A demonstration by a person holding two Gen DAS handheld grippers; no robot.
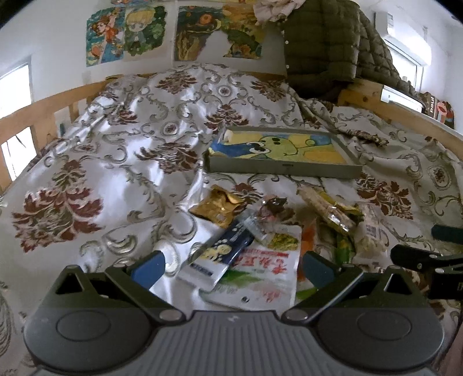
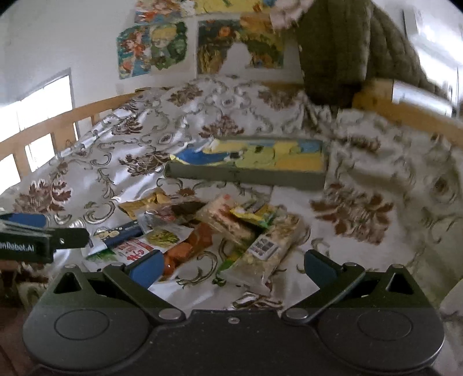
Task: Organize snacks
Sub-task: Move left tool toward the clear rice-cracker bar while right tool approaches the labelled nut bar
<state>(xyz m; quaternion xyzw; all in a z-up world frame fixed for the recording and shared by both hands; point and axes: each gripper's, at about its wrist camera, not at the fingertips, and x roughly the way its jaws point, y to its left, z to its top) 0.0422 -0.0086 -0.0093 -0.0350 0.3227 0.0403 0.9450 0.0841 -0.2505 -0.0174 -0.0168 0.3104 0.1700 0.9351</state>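
Nothing sorted yet: the tray sits empty beyond the snack pile on the bed, left tongs and right tongs both spread apart, holding nothing.

both wrist cams sit low over the bed, facing the headboard wall; left cam close to the snack pile, right beside it; both share pile + tray.

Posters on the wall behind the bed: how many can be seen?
3, perhaps more. One poster hangs at left, a second poster to its right, and a third poster above them, cut off by the frame.
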